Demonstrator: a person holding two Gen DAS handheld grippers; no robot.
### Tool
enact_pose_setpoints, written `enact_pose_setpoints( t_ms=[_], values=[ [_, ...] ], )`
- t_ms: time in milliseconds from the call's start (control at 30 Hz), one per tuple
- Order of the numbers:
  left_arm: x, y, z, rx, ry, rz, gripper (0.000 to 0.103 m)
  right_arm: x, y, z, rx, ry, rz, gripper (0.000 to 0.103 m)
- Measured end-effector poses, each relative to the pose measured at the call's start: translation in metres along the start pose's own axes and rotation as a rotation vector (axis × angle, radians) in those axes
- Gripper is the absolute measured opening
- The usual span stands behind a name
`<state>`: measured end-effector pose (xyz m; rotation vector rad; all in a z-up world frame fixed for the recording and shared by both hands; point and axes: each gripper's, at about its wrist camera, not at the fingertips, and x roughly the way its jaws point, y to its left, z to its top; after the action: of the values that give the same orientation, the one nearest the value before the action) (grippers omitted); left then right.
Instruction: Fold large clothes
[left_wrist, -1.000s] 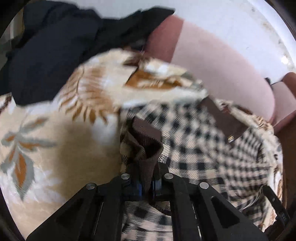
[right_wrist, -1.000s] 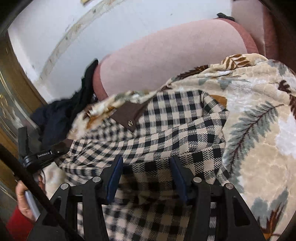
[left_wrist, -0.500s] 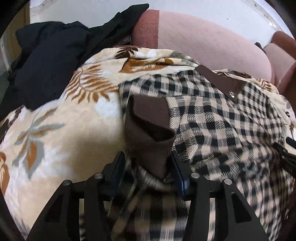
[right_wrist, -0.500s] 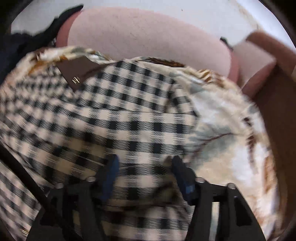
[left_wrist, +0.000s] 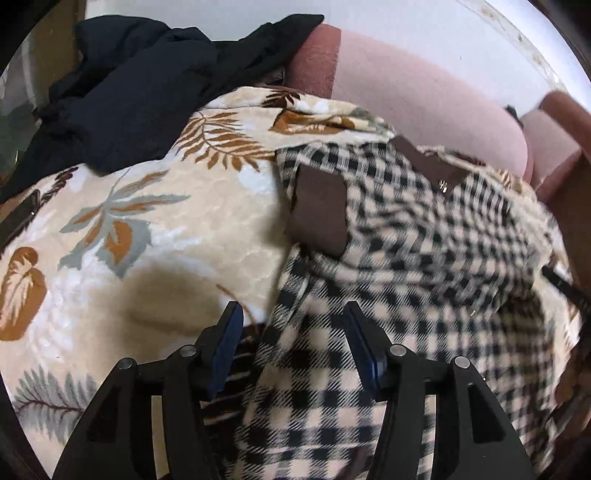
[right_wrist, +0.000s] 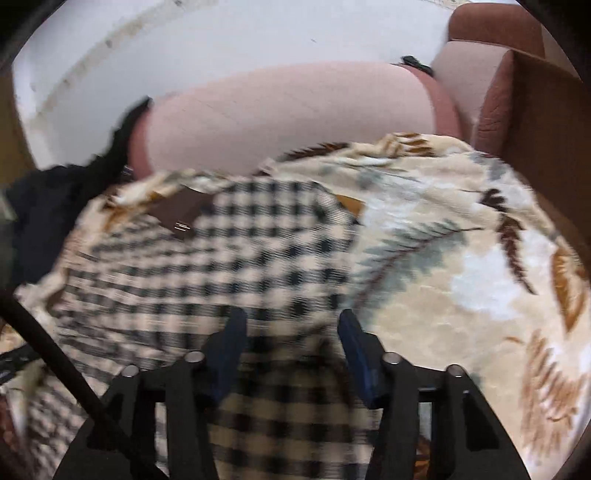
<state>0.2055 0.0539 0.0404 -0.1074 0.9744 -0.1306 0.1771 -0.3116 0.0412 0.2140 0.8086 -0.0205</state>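
A black-and-cream checked garment (left_wrist: 424, 258) with a brown cuff (left_wrist: 319, 214) and a brown collar piece (left_wrist: 432, 162) lies on a leaf-patterned blanket (left_wrist: 147, 240). My left gripper (left_wrist: 293, 325) is open, its jaws spread over the garment's left edge, holding nothing. In the right wrist view the same garment (right_wrist: 207, 266) lies on the blanket (right_wrist: 461, 258). My right gripper (right_wrist: 291, 328) is open above the checked cloth, near its right edge, holding nothing.
A pink sofa backrest (left_wrist: 424, 99) rises behind the blanket, with a white wall above. Dark clothes (left_wrist: 140, 74) are piled at the back left. A brown sofa armrest (right_wrist: 517, 103) stands at the right.
My left gripper has let go of the brown cuff and opened; the cuff now lies flat on the garment. My right gripper stayed open and shifted over the cloth.
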Motion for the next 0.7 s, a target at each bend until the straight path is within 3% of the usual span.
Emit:
enact_pose_setpoints(
  t_ms=[133, 233, 333, 367, 600, 700],
  values=[
    [0.014, -0.015, 0.015, -0.024, 0.001, -0.051, 0.056, 0.022, 0.023, -0.005, -0.023, 0.036, 0.069, 0.050],
    [0.037, -0.026, 0.024, -0.022, 0.005, -0.006, 0.059, 0.047, 0.029, -0.012, -0.063, 0.112, 0.005, 0.050],
    [0.068, -0.029, 0.021, -0.015, 0.081, 0.066, 0.062, 0.060, 0.025, -0.017, -0.076, 0.174, -0.050, 0.065],
    [0.067, -0.028, 0.018, -0.012, 0.063, 0.066, 0.063, 0.060, 0.021, -0.017, -0.063, 0.185, -0.056, 0.070],
    [0.026, -0.021, -0.011, 0.036, 0.064, 0.024, 0.063, 0.006, 0.001, -0.024, 0.020, 0.165, -0.045, 0.070],
    [0.003, -0.004, -0.029, 0.006, 0.052, -0.002, 0.070, -0.018, -0.019, -0.032, 0.078, 0.166, -0.034, 0.070]
  ],
)
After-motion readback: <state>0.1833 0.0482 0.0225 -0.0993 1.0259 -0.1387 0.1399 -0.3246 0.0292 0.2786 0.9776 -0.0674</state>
